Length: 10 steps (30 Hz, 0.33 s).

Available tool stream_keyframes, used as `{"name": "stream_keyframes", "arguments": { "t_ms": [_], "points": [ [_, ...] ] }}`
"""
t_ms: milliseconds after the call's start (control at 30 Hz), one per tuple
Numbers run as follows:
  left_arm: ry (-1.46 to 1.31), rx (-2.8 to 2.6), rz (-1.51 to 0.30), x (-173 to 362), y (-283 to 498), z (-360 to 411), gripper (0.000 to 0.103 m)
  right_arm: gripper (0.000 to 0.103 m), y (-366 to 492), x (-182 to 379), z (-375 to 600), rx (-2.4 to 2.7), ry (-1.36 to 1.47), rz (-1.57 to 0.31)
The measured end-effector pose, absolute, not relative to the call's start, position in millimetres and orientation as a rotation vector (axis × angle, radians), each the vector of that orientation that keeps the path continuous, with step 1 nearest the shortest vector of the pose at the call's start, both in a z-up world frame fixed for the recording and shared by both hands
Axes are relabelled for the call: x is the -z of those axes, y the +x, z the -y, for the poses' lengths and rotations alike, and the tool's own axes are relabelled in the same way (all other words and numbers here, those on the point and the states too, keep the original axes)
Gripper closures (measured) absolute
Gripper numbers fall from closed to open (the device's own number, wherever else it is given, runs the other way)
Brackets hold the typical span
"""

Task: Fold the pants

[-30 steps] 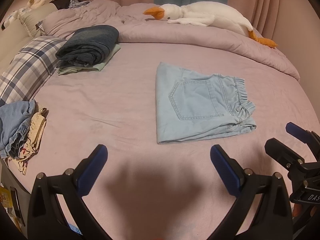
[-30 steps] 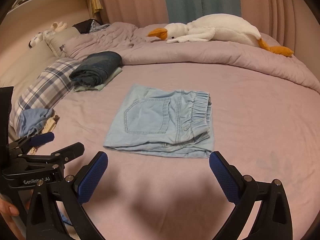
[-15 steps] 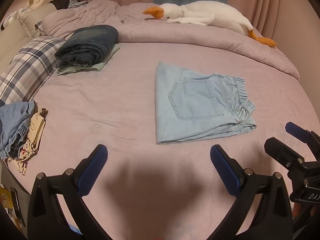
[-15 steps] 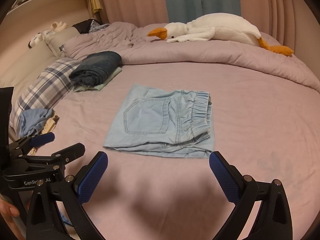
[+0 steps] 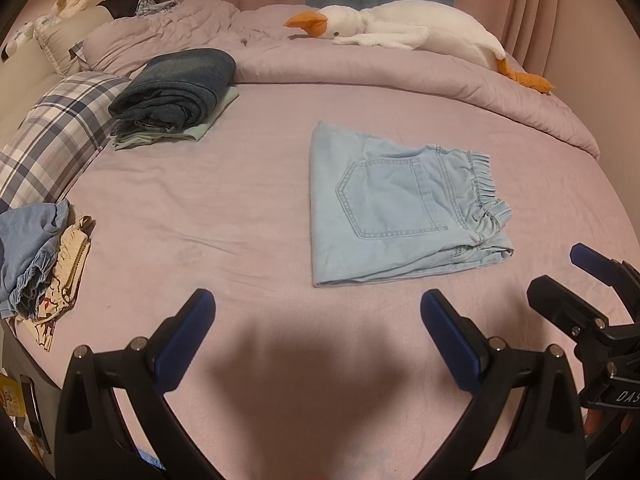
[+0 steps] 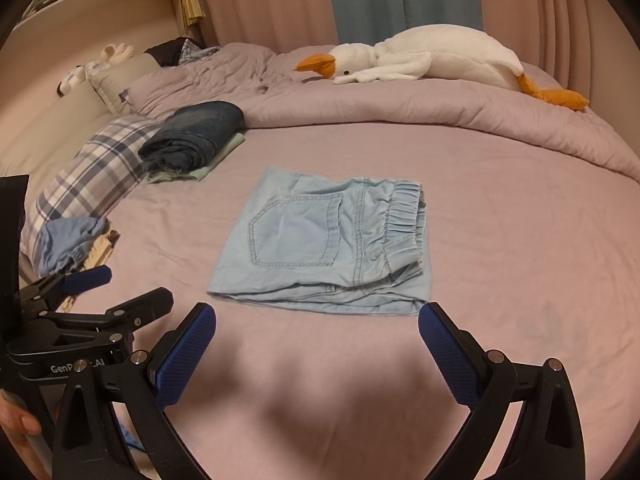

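Light blue denim pants (image 5: 394,204) lie folded flat on the mauve bed sheet (image 5: 224,216), back pocket up, elastic waistband at the right; they also show in the right wrist view (image 6: 328,244). My left gripper (image 5: 318,320) is open and empty, hovering short of the pants' near edge. My right gripper (image 6: 316,332) is open and empty, just before the same edge. The right gripper shows at the right edge of the left wrist view (image 5: 576,284); the left gripper shows at the left of the right wrist view (image 6: 102,292).
A stack of folded dark jeans (image 5: 176,88) on a pale green garment lies at the back left. A plaid pillow (image 5: 56,136) and a heap of clothes (image 5: 36,256) lie at the left. A plush goose (image 5: 408,32) rests on the bunched duvet (image 5: 400,76) behind.
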<state>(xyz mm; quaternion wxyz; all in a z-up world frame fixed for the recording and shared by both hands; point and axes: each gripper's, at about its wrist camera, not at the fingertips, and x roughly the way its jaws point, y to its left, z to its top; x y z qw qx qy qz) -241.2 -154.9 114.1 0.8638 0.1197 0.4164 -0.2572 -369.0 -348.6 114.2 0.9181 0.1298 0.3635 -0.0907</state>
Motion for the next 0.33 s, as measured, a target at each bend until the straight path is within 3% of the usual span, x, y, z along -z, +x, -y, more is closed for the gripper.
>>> {"name": "stream_keyframes", "arguments": {
  "t_ms": [333],
  "points": [
    [0.242,0.531,-0.883,-112.9,-240.0,152.9,0.0,0.002,-368.4,-113.5,350.0,0.182,0.263,-0.752]
  ]
}}
